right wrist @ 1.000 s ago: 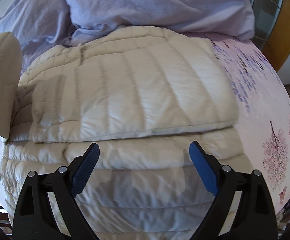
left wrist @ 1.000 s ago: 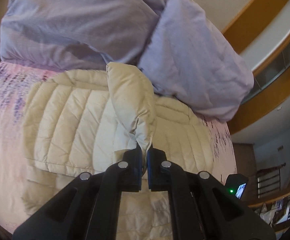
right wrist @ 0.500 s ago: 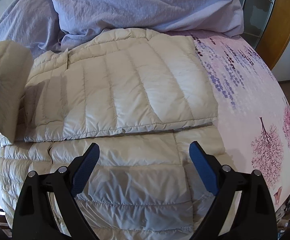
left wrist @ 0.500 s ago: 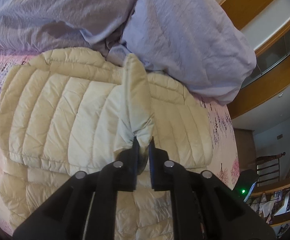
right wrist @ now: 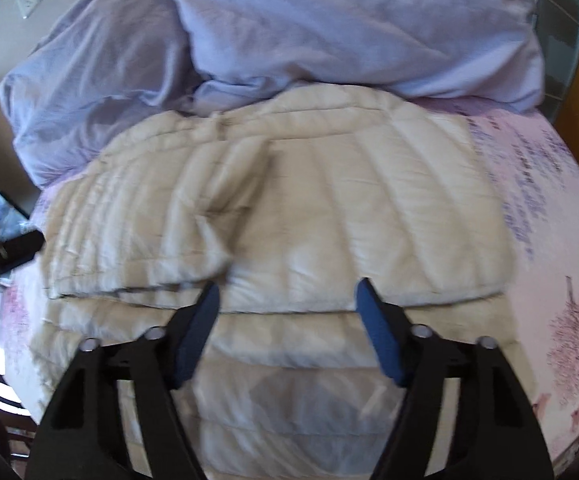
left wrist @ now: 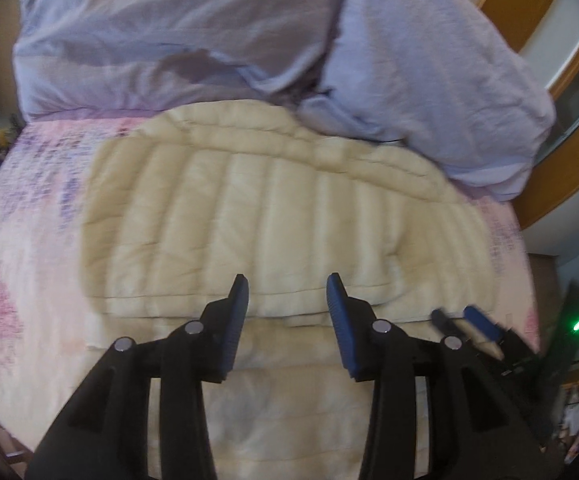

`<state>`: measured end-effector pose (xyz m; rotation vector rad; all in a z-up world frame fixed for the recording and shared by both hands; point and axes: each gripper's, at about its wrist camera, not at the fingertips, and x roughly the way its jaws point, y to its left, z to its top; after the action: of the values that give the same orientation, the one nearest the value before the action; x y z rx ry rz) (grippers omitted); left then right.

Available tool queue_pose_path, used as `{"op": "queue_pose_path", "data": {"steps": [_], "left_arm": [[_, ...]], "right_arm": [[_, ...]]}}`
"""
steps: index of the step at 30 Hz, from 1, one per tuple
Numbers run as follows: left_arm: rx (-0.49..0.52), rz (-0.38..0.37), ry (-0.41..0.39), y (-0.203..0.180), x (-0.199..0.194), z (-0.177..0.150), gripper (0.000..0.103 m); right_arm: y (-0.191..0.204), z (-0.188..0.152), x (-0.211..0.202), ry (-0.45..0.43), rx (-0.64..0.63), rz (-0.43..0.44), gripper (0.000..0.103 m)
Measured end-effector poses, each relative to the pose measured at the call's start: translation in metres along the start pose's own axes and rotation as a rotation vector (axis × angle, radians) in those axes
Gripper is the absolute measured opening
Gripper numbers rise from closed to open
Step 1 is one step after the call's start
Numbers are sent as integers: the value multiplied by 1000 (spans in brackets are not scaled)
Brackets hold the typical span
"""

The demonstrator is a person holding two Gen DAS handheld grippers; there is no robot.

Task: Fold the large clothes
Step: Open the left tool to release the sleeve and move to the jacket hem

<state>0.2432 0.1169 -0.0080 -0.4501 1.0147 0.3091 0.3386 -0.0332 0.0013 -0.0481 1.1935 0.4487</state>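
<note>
Blue pads on the left gripper (left wrist: pixel 287 292) are spreading with nothing between them, and the right gripper (right wrist: pixel 287 300) is narrowing, also on nothing; both hang over the near half of the cream jacket (left wrist: pixel 273 216). From each gripper the folded hem edge lies just ahead at twelve o'clock, running from nine to three o'clock across the pink sheet (left wrist: pixel 29 248). I'd judge the right gripper nearer to that edge, with the lilac pillows (right wrist: pixel 349 20) beyond at twelve.
</note>
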Motion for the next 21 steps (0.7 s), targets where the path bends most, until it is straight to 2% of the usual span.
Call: {"op": "queue_pose_path", "data": {"steps": [5,11,17,21], "left_arm": [[13,108,-11,30,-6,-12,46],[-4,169,-9,63,-13,-26,50],[-29,225,6,97,-16,-40,53],[-39,256,25,114,-13,-48,53]], "right_arm": [[32,10,9,-14,-29,47,40],[56,15,24,-20,-58,54,24],[50,5,51,46,-24,2,8],[41,-2,63,81,22,-13,5]]}}
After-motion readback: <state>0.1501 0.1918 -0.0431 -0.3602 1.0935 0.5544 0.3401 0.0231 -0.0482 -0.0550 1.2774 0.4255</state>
